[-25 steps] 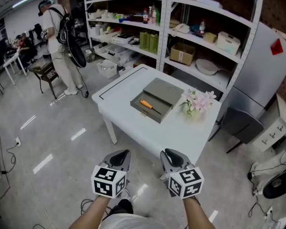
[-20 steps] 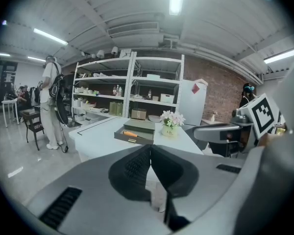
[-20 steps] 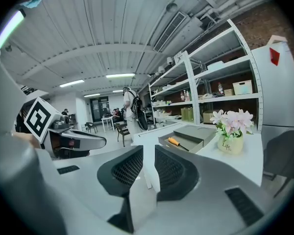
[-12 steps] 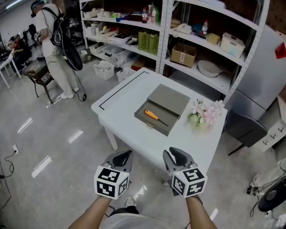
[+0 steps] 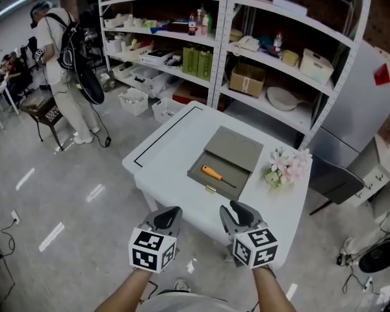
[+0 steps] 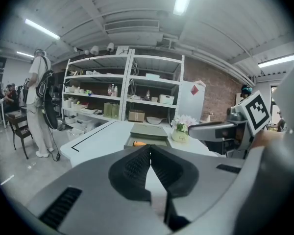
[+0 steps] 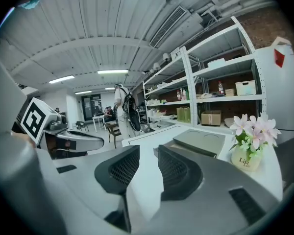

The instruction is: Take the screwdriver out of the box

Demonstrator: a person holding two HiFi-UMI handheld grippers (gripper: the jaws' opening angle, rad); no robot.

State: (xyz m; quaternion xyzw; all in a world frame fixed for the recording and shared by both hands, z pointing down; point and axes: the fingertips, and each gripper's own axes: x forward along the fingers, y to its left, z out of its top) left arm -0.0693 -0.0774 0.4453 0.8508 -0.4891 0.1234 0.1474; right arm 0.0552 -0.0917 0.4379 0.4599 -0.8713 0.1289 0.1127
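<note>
An orange-handled screwdriver (image 5: 212,173) lies in the open grey box (image 5: 211,183) on the white table (image 5: 166,151); its handle (image 6: 138,143) peeks over the box's front wall in the left gripper view. The box lid (image 5: 233,149) lies flat behind it. My left gripper (image 5: 166,216) is shut, with nothing between its tips, just short of the table's near edge. Beside it my right gripper (image 5: 236,212) has its jaws opening, nothing between them. In the right gripper view the box (image 7: 193,143) shows ahead, beyond the right gripper (image 7: 148,166).
A small vase of pink flowers (image 5: 286,168) stands right of the box. Tall shelves (image 5: 227,38) with boxes and bottles rise behind the table. A person with a backpack (image 5: 58,70) stands at the far left. A dark chair (image 5: 335,181) sits at the table's right.
Both grippers and the view have moved closer to the table. The right gripper's jaws have parted a little; the left stays shut.
</note>
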